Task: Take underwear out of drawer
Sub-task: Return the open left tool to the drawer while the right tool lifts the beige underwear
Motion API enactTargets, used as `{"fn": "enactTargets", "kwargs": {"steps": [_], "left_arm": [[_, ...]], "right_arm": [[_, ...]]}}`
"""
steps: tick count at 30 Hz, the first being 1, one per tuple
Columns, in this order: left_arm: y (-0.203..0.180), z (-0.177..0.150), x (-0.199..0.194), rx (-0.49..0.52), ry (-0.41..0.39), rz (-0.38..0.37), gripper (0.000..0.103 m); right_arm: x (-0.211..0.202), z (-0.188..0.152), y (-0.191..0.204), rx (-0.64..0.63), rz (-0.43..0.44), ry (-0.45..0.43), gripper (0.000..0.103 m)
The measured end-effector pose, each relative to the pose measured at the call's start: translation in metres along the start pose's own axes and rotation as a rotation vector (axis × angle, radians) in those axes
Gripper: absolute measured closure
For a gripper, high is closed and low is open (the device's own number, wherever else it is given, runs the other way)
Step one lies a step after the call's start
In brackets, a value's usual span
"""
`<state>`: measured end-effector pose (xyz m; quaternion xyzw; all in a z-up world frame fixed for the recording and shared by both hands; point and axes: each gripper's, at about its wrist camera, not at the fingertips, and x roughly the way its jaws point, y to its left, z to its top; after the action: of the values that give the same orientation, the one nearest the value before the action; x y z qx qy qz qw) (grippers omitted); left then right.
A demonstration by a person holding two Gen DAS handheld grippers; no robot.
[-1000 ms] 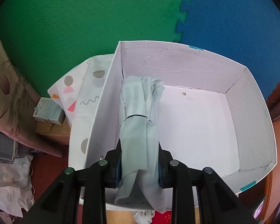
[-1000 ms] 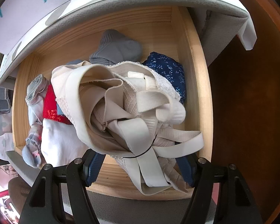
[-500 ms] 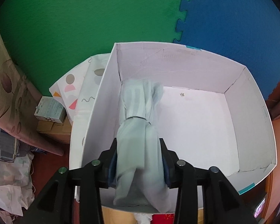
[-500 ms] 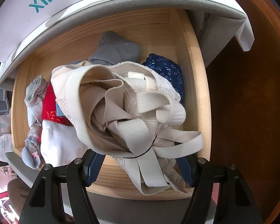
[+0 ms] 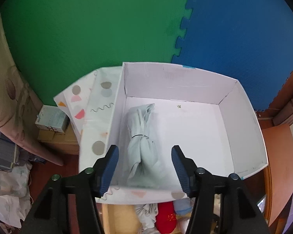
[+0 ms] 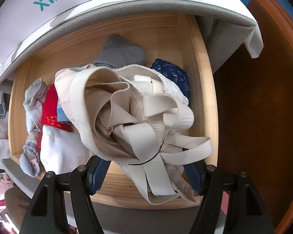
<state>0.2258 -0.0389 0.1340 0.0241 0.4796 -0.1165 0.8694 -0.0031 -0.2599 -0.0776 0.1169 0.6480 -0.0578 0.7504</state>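
Through my left wrist view, my left tongs (image 5: pixel 144 167) hung above a white box (image 5: pixel 250 136) with their jaws apart; they had just been opening. A pale blue bundle of underwear (image 5: pixel 142 140), tied round its middle with a thin dark band, lay on the box floor close to the left wall. It sat in the gap between my blue pads (image 5: pixel 112 167), but neither pad pressed on it. A patterned cloth (image 5: pixel 99 115) with dots and squiggles draped beside and under the box on the left. Behind the box stood a green mat (image 5: pixel 87 29) joined to a blue mat (image 5: pixel 244 29). Below the box's near edge I could make out a strip of the open drawer (image 5: pixel 119 216) with a red piece of clothing (image 5: pixel 166 216) in it.

Through my right wrist view, my right tongs (image 6: pixel 146 173) pointed straight down over the wooden drawer (image 6: pixel 210 105) and were clamped on a cream bundle of underwear (image 6: pixel 127 113), its straps spilling out around a thin dark band. The bundle hung above the drawer's contents: grey socks (image 6: pixel 121 52), a dark blue flowered piece (image 6: pixel 173 74), a red piece (image 6: pixel 50 109) and a white piece (image 6: pixel 62 148). The box's printed side (image 6: pixel 48 0) showed along the top.
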Motion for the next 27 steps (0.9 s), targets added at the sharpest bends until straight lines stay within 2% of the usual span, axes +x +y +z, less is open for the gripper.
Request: {"fn": "enactTargets", "kwargs": {"steps": [6,10,14,19,22,24,27], "left_arm": [[0.021,-0.034,-0.027,-0.046,-0.004,0.001,0.045],[0.04,-0.078,-0.03,-0.094,0.012,0.063,0.045],[0.052,-0.127,-0.018,-0.126,0.055,0.129,0.045],[0.059,-0.176,-0.003,-0.196,0.07,0.138,0.045],[0.056,-0.196,0.009,-0.225,0.092,0.142,0.045],[0.052,-0.205,0.016,-0.251,0.108,0.118,0.045],[0.046,-0.217,0.025,-0.234,0.114,0.136,0.045]], "right_arm": [[-0.007,-0.005,0.004,-0.007,-0.006,-0.034,0.036],[-0.02,-0.01,0.0,-0.001,0.041,-0.088,0.037],[-0.034,-0.016,0.001,0.001,0.052,-0.129,0.037],[-0.055,-0.02,0.006,-0.018,0.046,-0.16,0.038],[-0.072,-0.022,0.006,-0.01,0.087,-0.173,0.038],[-0.09,-0.024,0.005,-0.014,0.102,-0.193,0.038],[-0.112,-0.022,0.004,-0.036,0.106,-0.214,0.038]]}}
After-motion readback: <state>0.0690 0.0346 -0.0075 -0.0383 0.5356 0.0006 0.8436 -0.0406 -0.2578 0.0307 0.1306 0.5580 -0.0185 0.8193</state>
